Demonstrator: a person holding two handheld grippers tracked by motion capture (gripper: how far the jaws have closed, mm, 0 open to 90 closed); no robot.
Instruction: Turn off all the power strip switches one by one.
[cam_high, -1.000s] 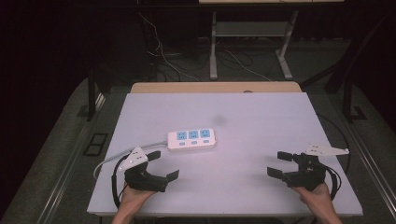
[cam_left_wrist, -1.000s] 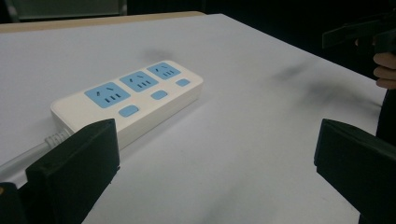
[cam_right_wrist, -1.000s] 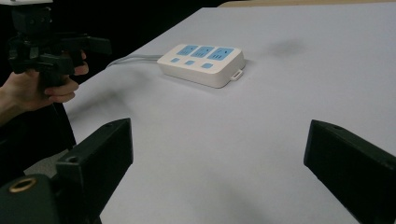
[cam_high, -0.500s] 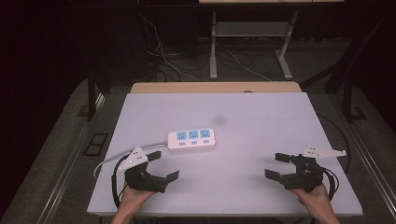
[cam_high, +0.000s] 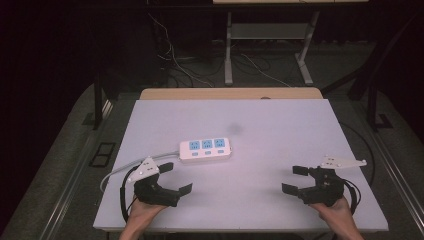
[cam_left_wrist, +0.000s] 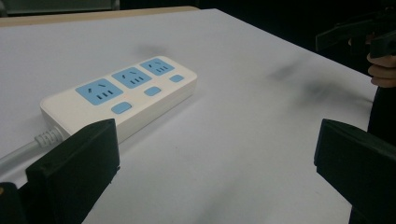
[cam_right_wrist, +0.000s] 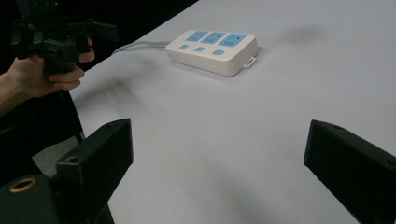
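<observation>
While the white power strip is lying flat a little left of the middle of the white table, its three blue sockets are facing up and its grey cord is trailing off toward the table's near-left edge. The left gripper is hovering at the near-left part of the table, just near of the strip, with its jaws standing wide apart and gripping nothing; in the left gripper view the strip is sitting just beyond the left jaw, apart from it. The right gripper is hovering at the near-right part of the table, well apart from the strip, its jaws likewise spread wide with nothing between them. In the right gripper view the strip is lying far ahead, and the left hand is holding its gripper at the far left.
</observation>
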